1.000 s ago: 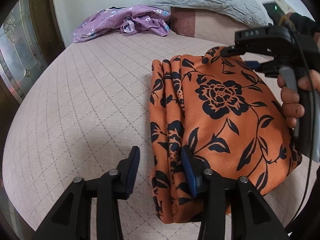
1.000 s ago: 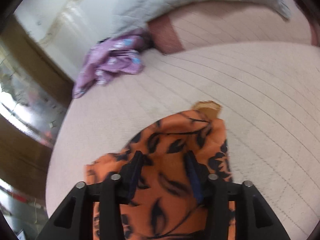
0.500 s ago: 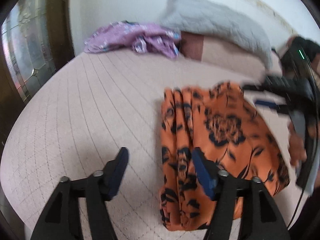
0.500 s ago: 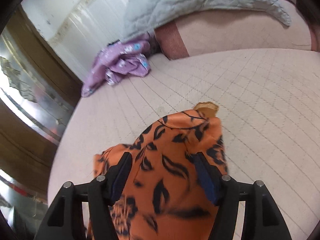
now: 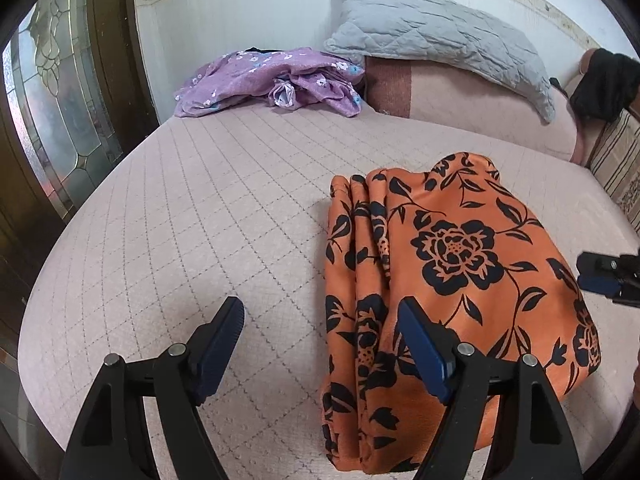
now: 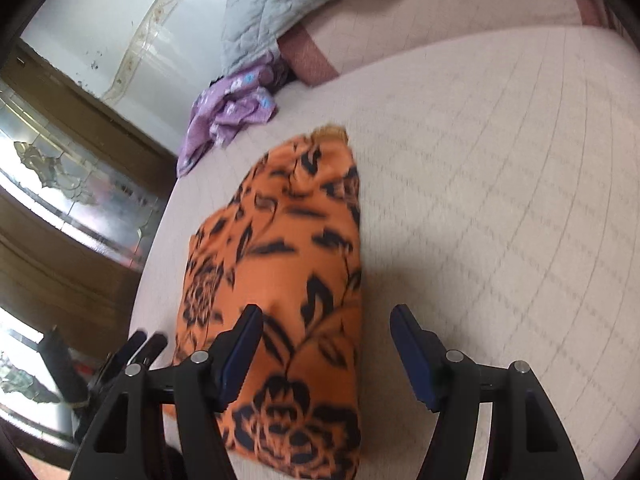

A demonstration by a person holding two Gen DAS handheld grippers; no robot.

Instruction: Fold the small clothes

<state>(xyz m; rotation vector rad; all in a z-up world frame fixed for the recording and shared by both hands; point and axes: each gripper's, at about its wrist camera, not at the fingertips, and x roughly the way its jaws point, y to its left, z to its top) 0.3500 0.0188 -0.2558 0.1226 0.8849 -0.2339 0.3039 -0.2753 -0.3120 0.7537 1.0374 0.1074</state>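
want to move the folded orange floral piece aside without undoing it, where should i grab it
Probably take the orange floral garment by its stacked fold edge, the long side facing the bare mattress. The layers bunch together there, so one pinch could catch them all. Bring the left gripper in low from that side; its jaws are opening, and only bare mattress and the garment's edge lie between them, unpinched.

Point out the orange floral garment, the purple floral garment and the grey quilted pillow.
orange floral garment [image 5: 456,248]: left wrist view, on the large black flower print.
purple floral garment [image 5: 240,80]: left wrist view, on its flat left part.
grey quilted pillow [image 5: 432,36]: left wrist view, on the middle of its top face.
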